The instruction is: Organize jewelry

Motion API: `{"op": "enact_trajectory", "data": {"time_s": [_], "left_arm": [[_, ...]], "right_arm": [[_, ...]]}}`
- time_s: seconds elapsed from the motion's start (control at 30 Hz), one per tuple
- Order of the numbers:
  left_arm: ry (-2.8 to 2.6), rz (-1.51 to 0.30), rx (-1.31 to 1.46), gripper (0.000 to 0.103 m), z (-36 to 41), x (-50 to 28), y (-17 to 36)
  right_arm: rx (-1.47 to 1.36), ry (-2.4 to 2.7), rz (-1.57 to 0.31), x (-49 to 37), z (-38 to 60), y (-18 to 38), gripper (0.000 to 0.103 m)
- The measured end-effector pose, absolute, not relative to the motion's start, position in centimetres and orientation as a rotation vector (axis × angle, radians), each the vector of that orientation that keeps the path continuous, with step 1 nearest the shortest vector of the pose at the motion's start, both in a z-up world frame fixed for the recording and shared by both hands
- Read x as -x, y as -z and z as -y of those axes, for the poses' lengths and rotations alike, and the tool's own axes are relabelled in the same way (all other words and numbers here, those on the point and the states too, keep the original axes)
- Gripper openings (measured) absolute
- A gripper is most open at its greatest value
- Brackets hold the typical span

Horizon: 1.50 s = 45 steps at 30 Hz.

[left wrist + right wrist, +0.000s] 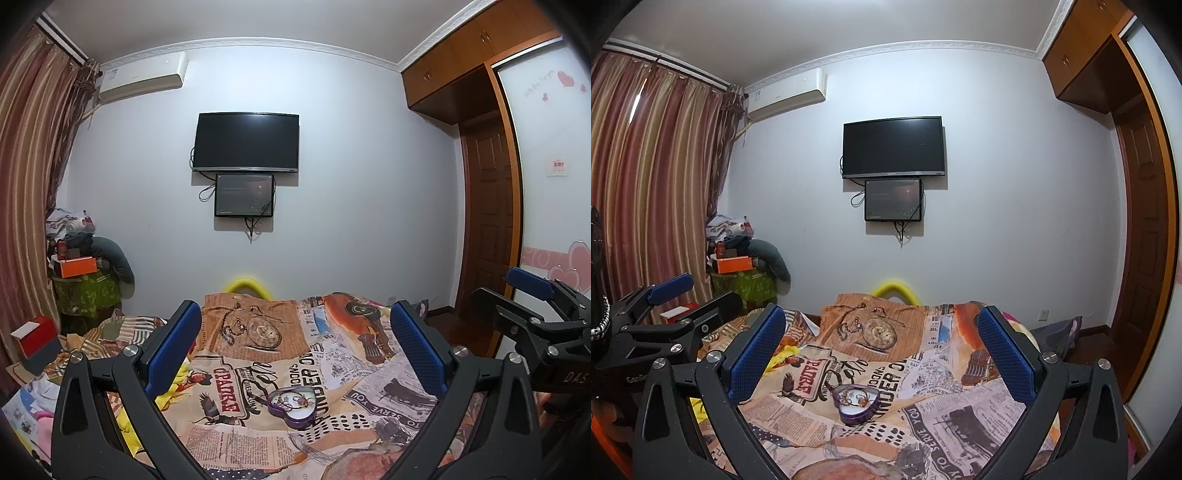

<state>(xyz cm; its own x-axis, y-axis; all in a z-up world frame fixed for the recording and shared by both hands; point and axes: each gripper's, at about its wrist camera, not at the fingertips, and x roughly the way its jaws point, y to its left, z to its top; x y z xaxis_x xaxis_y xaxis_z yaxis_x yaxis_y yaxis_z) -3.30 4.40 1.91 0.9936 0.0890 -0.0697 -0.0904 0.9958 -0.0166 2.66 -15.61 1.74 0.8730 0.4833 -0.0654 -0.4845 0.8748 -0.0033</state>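
Observation:
A purple heart-shaped jewelry box (pixel 294 406) lies open on the printed bedspread (pixel 280 369), with several tangled chains and trinkets inside. It also shows in the right wrist view (pixel 857 402). My left gripper (pixel 295 347) is open and empty, held above the bed behind the box. My right gripper (pixel 882 354) is open and empty at about the same height. Each gripper shows at the edge of the other's view: the right one (pixel 532 302) and the left one (pixel 690 295).
The bed ends at a white wall with a TV (pixel 246 142) and a small screen below it. A yellow object (pixel 249 286) peeks over the far bed edge. Piled boxes and clothes (pixel 81 266) stand left by the curtain. A wardrobe and door (pixel 487 221) are right.

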Motion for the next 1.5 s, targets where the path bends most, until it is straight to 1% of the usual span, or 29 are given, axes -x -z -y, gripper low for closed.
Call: {"op": "enact_trajectory", "data": {"time_s": [0.37, 0.77, 1.5], "left_arm": [[-0.067, -0.076, 0.017, 0.103, -4.4, 3.2, -1.9], [-0.043, -0.081, 0.079, 0.103, -5.6, 3.0, -1.9], [-0.043, -0.108, 0.055, 0.103, -5.0, 2.3, -1.0]], "right_arm": [[0.018, -0.5, -0.065, -2.8, 15.7, -1.5, 0.103], [0.02, -0.493, -0.061, -3.1, 15.8, -1.5, 0.103], [0.011, -0.489, -0.077, -3.5, 15.8, -1.2, 0.103]]}}
